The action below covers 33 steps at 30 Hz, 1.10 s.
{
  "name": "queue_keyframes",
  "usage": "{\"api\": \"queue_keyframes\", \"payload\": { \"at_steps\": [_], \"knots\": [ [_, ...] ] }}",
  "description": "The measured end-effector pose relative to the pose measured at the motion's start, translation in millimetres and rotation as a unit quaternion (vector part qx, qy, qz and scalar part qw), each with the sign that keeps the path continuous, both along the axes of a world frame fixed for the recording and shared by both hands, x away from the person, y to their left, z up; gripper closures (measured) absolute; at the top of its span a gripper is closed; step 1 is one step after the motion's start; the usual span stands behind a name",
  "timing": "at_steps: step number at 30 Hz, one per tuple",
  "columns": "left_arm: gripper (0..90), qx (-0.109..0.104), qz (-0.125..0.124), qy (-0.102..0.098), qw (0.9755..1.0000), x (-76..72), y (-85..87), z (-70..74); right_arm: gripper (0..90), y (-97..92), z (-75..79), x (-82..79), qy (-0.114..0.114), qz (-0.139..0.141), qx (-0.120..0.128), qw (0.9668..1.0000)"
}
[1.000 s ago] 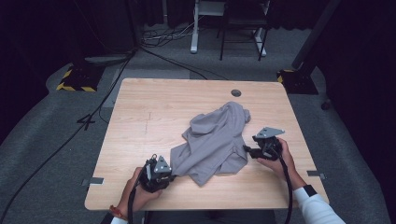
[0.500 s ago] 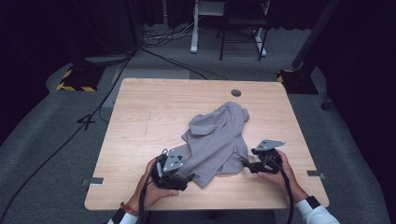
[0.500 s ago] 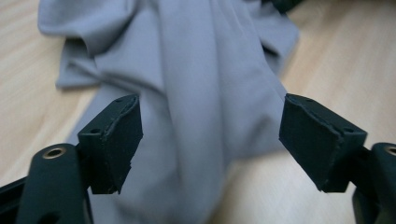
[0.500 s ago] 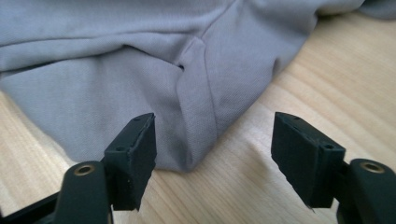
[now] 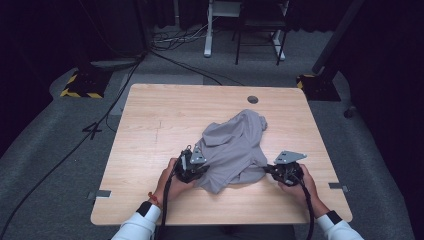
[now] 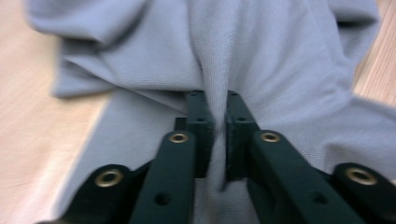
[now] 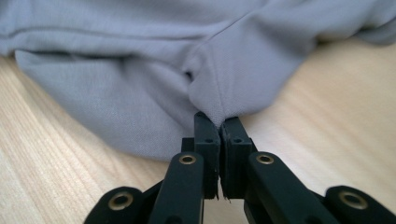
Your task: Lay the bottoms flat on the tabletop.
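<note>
One grey garment (image 5: pixel 234 150) is seen crumpled in the lower middle of the high view, on the near half of a single wooden worktop (image 5: pixel 160 115), with two grippers at its flanks. The left gripper (image 5: pixel 196 169) is pressed into the cloth's lower left edge; in the left gripper view its fingers (image 6: pixel 201 126) have just been closing and are clamped on a raised fold of the garment (image 6: pixel 280 56). The right gripper (image 5: pixel 270 170) is set at the lower right edge; in the right gripper view its fingers (image 7: pixel 208 135) have likewise just been closing and are pinched on a seamed corner of the garment (image 7: pixel 140 88). The kind of garment cannot be made out from the bunched folds, and the left gripper view is blurred. Bare worktop is left along the upper, left and right sides of the frame, with one round hole (image 5: pixel 252 99) near the far edge; the near edge lies just below both hands.
</note>
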<state>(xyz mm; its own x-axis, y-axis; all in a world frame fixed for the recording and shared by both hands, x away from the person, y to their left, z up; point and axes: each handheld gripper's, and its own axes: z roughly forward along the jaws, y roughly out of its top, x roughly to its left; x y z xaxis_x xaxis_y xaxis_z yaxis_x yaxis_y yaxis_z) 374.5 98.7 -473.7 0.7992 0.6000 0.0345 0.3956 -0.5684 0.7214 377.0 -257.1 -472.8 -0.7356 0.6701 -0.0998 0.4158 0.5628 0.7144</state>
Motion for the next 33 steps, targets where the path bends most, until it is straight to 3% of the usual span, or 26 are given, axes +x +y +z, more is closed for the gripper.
{"api": "queue_keyframes", "payload": {
  "at_steps": [2, 3, 4, 5, 6, 8, 9, 11, 12, 13, 14, 15, 16, 17, 20, 22, 23, 25, 26, 27, 30, 31, 32, 33],
  "knots": [
    [85.7, -0.006, 0.004, -0.006, 1.0, -1.3, 3.6, 5.6, 87.1, -3.3, 8.3, -0.6, -0.011, -0.007, 0.007, 0.9999],
    [85.9, -0.014, 0.007, -0.015, 0.9998, -3.0, 7.5, 11.8, 87.2, -7.8, 27.5, -2.9, -0.039, -0.015, 0.019, 0.9989],
    [85.9, -0.04, 0.01, -0.022, 0.9989, -5.2, 15.8, 24.8, 87.2, -8.0, 37.1, -3.6, -0.054, -0.019, 0.018, 0.9982],
    [85.8, -0.04, 0.01, -0.022, 0.9989, -5.2, 15.8, 24.8, 87.2, -6.9, 46.8, -4.2, -0.069, -0.022, 0.017, 0.9972],
    [85.4, -0.049, 0.013, -0.031, 0.9982, -7.2, 20.5, 37.1, 87.2, -4.9, 56.8, -3.9, -0.078, -0.02, 0.019, 0.9966],
    [84.0, -0.052, 0.017, -0.039, 0.9978, -7.9, 22.0, 42.6, 87.2, 2.5, 78.3, -1.8, -0.107, -0.021, 0.019, 0.9939],
    [83.7, -0.062, 0.02, -0.05, 0.9966, -8.2, 23.7, 51.8, 87.2, 7.0, 89.2, 0.1, -0.115, -0.017, 0.026, 0.9928],
    [84.0, -0.067, 0.021, -0.055, 0.996, -6.7, 23.3, 56.7, 87.1, 20.4, 109.0, 5.0, -0.133, -0.008, 0.034, 0.9905],
    [84.4, -0.067, 0.021, -0.055, 0.996, -6.7, 23.3, 56.7, 87.1, 20.4, 109.0, 5.0, -0.133, -0.008, 0.034, 0.9905],
    [84.4, -0.062, 0.024, -0.059, 0.996, -5.1, 22.8, 57.6, 87.0, 29.6, 116.9, 8.1, -0.139, 0.0, 0.031, 0.9898],
    [84.8, -0.06, 0.028, -0.059, 0.9961, -3.2, 22.7, 57.1, 86.8, 51.5, 127.3, 14.1, -0.152, 0.015, 0.019, 0.9881],
    [84.6, -0.049, 0.036, -0.054, 0.9967, 2.8, 24.3, 51.9, 86.8, 63.0, 129.4, 18.7, -0.152, 0.025, 0.015, 0.9879],
    [84.6, -0.049, 0.036, -0.054, 0.9967, 2.8, 24.3, 51.9, 86.8, 63.0, 129.4, 18.7, -0.152, 0.025, 0.015, 0.9879],
    [84.7, -0.047, 0.04, -0.048, 0.997, 6.1, 26.3, 47.1, 86.7, 86.5, 126.8, 31.8, -0.147, 0.033, 0.015, 0.9885],
    [84.7, -0.032, 0.056, -0.013, 0.9978, 16.6, 36.4, 24.6, 85.9, 122.6, 109.0, 51.2, -0.126, 0.055, 0.009, 0.9905],
    [84.5, -0.026, 0.062, -0.007, 0.9977, 18.3, 38.8, 19.9, 84.8, 133.7, 100.9, 56.9, -0.118, 0.062, 0.005, 0.9911],
    [83.9, -0.021, 0.067, 0.011, 0.9975, 21.2, 43.5, 11.4, 83.7, 154.2, 81.5, 67.3, -0.105, 0.068, -0.007, 0.9921],
    [82.8, -0.018, 0.067, 0.019, 0.9974, 22.2, 45.6, 7.4, 83.6, 159.4, 75.8, 70.0, -0.1, 0.068, -0.006, 0.9927],
    [82.7, 0.003, 0.061, 0.025, 0.9978, 22.0, 46.8, 0.0, 81.1, 169.3, 63.0, 75.6, -0.09, 0.071, 0.0, 0.9934],
    [82.7, 0.006, 0.056, 0.033, 0.9978, 21.1, 47.0, -3.4, 78.3, 173.8, 57.9, 78.1, -0.083, 0.074, -0.005, 0.9939],
    [80.7, 0.022, 0.048, 0.04, 0.9978, 13.8, 47.9, -13.9, 56.9, 180.3, 48.5, 81.9, -0.072, 0.065, -0.004, 0.9953],
    [79.5, 0.016, 0.048, 0.044, 0.9978, 10.9, 48.9, -16.7, 50.9, 178.9, 48.0, 81.6, -0.062, 0.065, 0.001, 0.996],
    [79.4, 0.016, 0.048, 0.044, 0.9978, 10.9, 48.9, -16.7, 50.9, 178.9, 48.0, 81.6, -0.062, 0.065, 0.001, 0.996],
    [79.3, 0.011, 0.048, 0.041, 0.998, 8.0, 50.3, -17.3, 46.3, 168.2, 49.3, 77.4, -0.058, 0.066, 0.016, 0.996]
  ]
}}
